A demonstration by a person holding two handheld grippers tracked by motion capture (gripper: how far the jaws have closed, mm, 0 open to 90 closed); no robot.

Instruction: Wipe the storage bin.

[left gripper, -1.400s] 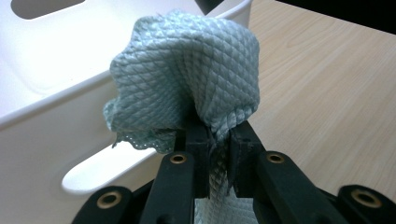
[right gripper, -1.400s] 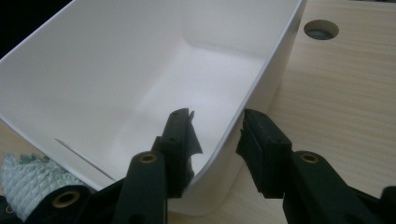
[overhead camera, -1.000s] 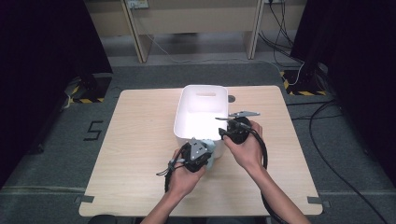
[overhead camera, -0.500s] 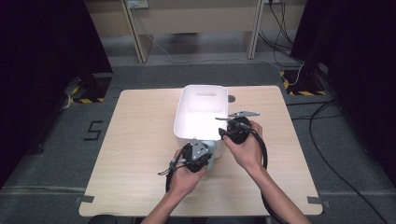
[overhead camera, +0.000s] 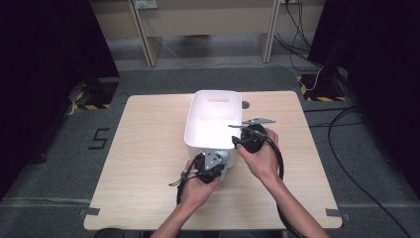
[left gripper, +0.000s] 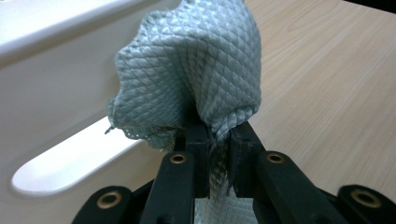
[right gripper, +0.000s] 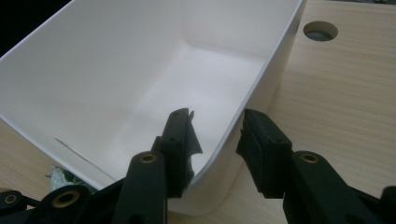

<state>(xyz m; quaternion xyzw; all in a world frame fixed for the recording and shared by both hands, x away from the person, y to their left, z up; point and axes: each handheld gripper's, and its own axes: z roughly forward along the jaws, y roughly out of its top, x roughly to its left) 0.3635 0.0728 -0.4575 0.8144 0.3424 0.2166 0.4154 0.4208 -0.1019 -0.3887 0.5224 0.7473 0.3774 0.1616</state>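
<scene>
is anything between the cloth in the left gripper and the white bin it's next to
Nothing separate. The grey cloth is pinched in the left gripper right beside the white bin, outside it. The bin's near wall rises between the cloth and the bin's inside.

Both forearms reach in side by side. The left gripper [left gripper: 215, 140] has its jaws nearly closed, pinching; the right gripper [right gripper: 217, 135] has its jaws parted.

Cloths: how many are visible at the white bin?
1. The grey-green cloth is pinched in the left tongs, just outside the white bin, at its near wall. None lies inside.
</scene>
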